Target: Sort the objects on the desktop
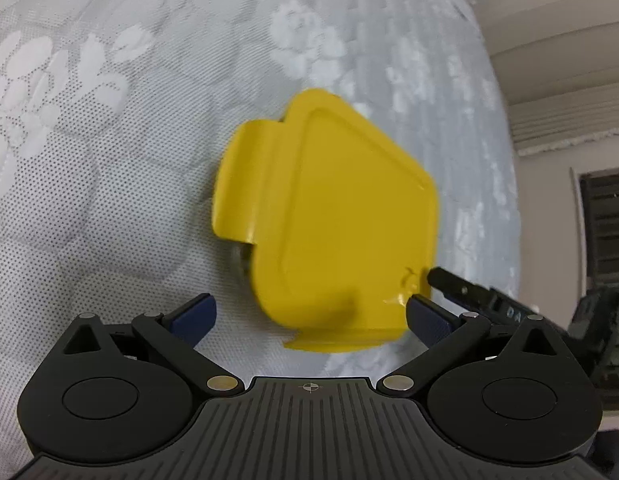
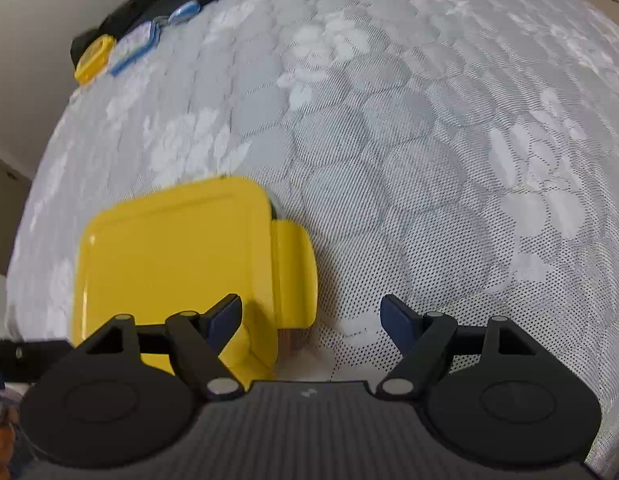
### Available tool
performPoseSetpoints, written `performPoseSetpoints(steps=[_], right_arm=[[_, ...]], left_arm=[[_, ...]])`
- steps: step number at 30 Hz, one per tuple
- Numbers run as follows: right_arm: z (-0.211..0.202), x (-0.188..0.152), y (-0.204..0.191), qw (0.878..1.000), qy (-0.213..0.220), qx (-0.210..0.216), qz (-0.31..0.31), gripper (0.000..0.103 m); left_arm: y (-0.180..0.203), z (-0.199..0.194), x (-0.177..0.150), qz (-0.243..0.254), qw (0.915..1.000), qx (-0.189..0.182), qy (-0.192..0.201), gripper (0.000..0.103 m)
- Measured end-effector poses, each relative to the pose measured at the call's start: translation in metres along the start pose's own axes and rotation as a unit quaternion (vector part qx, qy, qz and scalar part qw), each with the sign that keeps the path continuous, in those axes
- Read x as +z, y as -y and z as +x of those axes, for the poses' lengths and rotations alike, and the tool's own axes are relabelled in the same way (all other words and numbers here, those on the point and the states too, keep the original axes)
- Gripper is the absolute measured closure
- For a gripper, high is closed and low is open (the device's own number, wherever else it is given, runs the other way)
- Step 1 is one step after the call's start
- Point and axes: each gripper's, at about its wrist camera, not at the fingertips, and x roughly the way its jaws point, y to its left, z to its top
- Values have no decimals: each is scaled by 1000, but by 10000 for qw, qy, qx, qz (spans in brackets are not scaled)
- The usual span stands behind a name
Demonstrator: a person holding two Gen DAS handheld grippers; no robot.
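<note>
A yellow box with a latched lid (image 1: 333,216) lies on the grey patterned cloth (image 1: 109,160). My left gripper (image 1: 309,316) is open, its fingers on either side of the box's near edge. The right gripper's finger tip shows at the box's right side in the left wrist view (image 1: 461,288). In the right wrist view the same box (image 2: 173,260) lies at lower left, its side latch (image 2: 295,276) pointing right. My right gripper (image 2: 311,322) is open, its left finger over the box's near corner and its right finger over bare cloth.
In the right wrist view, far at the upper left, lie a small yellow round thing (image 2: 93,58), a blue-edged flat item (image 2: 135,46) and a black cloth (image 2: 157,0). The cloth-covered surface (image 2: 429,160) ends at a wall on the left.
</note>
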Motion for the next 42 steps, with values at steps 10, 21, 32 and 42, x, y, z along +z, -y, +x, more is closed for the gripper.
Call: performPoseSetpoints(steps=[10,21,32,42], right_arm=[[-4,-6,-31,9981,184,54,-589,24],[-11,-3,-19,9991,240,137,-326,20],[-40,-8,-42,9799,1112,-3,-1656,20],[-24,-5,-50,9859,822,456,-1387,18]], left_arm=[[-24,2,11,-866,9957,-95,321,0],[-20,-16,11,-671,9962,-361,423,0],[13,-25,17,119,9954,-905,302,0],[28,6,0,822,9952,-497,175,0]])
